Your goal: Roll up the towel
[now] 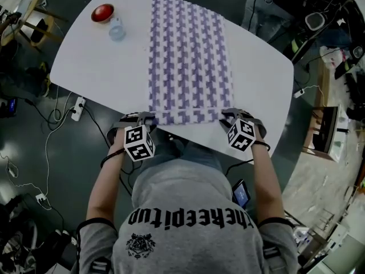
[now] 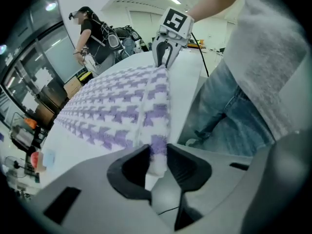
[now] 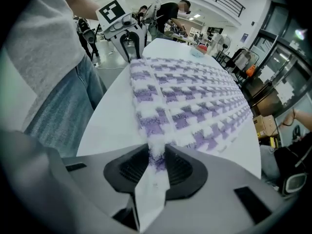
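Observation:
A purple-and-white patterned towel (image 1: pixel 188 56) lies lengthwise on the white table (image 1: pixel 91 61). Its near end is turned over into a narrow fold (image 1: pixel 188 116) along the table's front edge. My left gripper (image 1: pixel 141 117) is shut on the fold's left corner, and the cloth fills the gap between its pads (image 2: pixel 157 160). At the fold's right corner my right gripper (image 1: pixel 234 115) pinches the towel (image 3: pixel 190 101) in the same way (image 3: pixel 157 162). Each gripper view shows the other gripper at the far end of the fold: the right gripper (image 2: pixel 165 57) and the left gripper (image 3: pixel 130 45).
A red bowl (image 1: pixel 102 12) and a small clear bottle (image 1: pixel 117 29) stand at the table's far left corner, beside the towel. A power strip (image 1: pixel 78 108) and cables lie on the floor to the left. A person (image 2: pixel 90 38) stands beyond the table.

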`<state>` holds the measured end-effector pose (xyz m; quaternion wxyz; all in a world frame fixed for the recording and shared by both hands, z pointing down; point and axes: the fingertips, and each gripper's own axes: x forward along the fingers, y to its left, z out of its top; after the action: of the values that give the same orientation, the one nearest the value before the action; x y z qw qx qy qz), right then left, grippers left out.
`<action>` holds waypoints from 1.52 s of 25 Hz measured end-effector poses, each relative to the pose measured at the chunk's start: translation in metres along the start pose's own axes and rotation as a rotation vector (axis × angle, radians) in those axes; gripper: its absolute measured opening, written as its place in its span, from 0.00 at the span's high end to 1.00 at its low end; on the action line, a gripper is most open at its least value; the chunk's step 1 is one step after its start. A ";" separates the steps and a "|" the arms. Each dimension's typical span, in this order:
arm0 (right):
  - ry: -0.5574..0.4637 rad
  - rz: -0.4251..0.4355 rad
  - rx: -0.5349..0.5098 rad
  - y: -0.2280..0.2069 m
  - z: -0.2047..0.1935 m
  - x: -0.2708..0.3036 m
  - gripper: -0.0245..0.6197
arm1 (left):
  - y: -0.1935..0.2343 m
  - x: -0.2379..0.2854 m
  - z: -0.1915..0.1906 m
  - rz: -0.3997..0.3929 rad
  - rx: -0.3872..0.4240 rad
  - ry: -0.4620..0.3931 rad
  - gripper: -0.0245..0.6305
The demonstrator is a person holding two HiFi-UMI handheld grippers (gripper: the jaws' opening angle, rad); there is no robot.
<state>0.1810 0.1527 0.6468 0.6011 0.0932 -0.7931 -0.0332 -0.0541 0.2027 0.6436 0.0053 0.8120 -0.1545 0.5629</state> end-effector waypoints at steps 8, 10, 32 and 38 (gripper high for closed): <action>-0.002 0.062 0.008 -0.016 0.014 -0.018 0.93 | 0.025 -0.020 0.004 -0.068 -0.046 -0.006 0.93; -0.007 0.103 0.009 -0.008 0.014 -0.017 0.93 | 0.018 -0.021 0.001 -0.115 -0.045 -0.008 0.93; -0.090 0.197 0.198 -0.055 0.024 -0.030 0.92 | 0.065 -0.024 0.018 -0.299 -0.244 -0.170 0.91; -0.060 0.091 0.155 -0.057 0.029 -0.024 0.92 | 0.070 -0.020 0.007 -0.221 -0.236 -0.098 0.91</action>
<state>0.1660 0.0994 0.6063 0.5688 0.1022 -0.8144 0.0528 -0.0723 0.1398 0.6115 0.1550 0.8442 -0.1294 0.4965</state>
